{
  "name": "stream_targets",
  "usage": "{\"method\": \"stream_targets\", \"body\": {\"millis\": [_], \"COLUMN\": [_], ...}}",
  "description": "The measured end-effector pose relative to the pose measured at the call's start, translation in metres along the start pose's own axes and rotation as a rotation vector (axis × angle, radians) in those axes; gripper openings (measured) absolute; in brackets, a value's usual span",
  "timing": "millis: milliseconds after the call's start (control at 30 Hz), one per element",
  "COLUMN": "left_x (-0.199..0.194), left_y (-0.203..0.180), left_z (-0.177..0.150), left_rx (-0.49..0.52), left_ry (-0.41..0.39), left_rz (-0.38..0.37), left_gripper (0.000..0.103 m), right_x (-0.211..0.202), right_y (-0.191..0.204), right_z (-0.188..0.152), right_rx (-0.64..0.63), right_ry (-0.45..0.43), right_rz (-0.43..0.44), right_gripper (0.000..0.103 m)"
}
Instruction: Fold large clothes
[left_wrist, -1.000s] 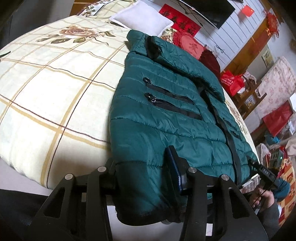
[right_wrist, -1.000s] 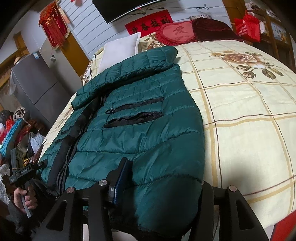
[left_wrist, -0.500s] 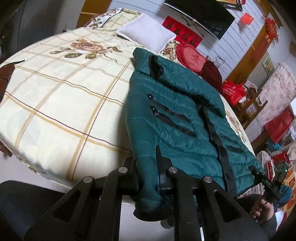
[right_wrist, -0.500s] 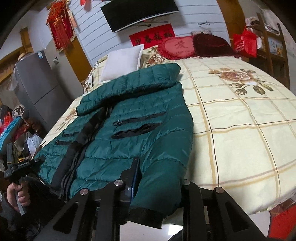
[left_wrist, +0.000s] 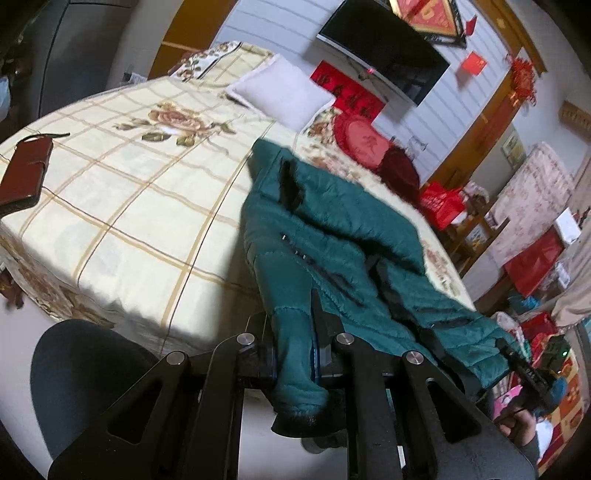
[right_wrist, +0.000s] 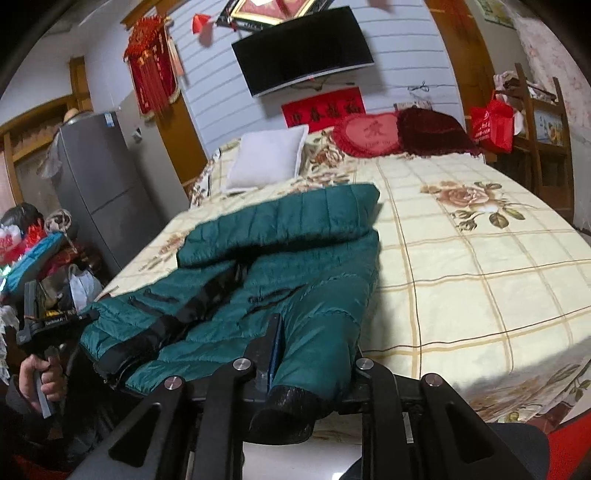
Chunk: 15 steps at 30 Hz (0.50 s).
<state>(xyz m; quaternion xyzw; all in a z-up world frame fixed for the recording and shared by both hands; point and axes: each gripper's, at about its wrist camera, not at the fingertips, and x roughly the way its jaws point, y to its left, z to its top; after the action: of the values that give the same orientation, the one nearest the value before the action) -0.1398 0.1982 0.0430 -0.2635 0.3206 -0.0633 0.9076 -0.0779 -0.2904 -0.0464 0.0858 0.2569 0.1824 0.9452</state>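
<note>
The left gripper and right gripper each clenched 1 hem corner of the soft, puffy green jacket; it looked light, likely slippery.

One green padded jacket is lying on one bed, and two grippers are showing — the left gripper and the right gripper, each pinching a bottom corner of that single jacket. Three cushions are sitting at the head of the bed: one white pillow, one red heart-shaped cushion and one dark red cushion. One brown wallet is resting on the bedspread. One television is hanging on the wall, and one grey refrigerator is standing beside the bed.
</note>
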Motion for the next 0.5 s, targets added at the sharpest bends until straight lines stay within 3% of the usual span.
{"method": "stream_targets", "body": {"millis": [233, 400, 500], "left_x": [-0.031, -0.035, -0.027], "left_y": [-0.027, -0.046, -0.05], "left_z": [0.014, 0.04, 0.062], "left_rx": [0.035, 0.066, 0.032], "left_ry": [-0.104, -0.16, -0.191], "left_rz": [-0.045, -0.066, -0.078], "left_gripper": [0.011, 0.011, 0.011], "right_x": [-0.034, -0.041, -0.036], "right_y": [0.0, -0.006, -0.011], "right_z": [0.011, 0.042, 0.062], "right_rx": [0.002, 0.013, 0.055], "right_ry": [-0.098, -0.176, -0.216], "right_rz": [0.007, 0.016, 0.032], "right_gripper": [0.018, 0.018, 0.018]}}
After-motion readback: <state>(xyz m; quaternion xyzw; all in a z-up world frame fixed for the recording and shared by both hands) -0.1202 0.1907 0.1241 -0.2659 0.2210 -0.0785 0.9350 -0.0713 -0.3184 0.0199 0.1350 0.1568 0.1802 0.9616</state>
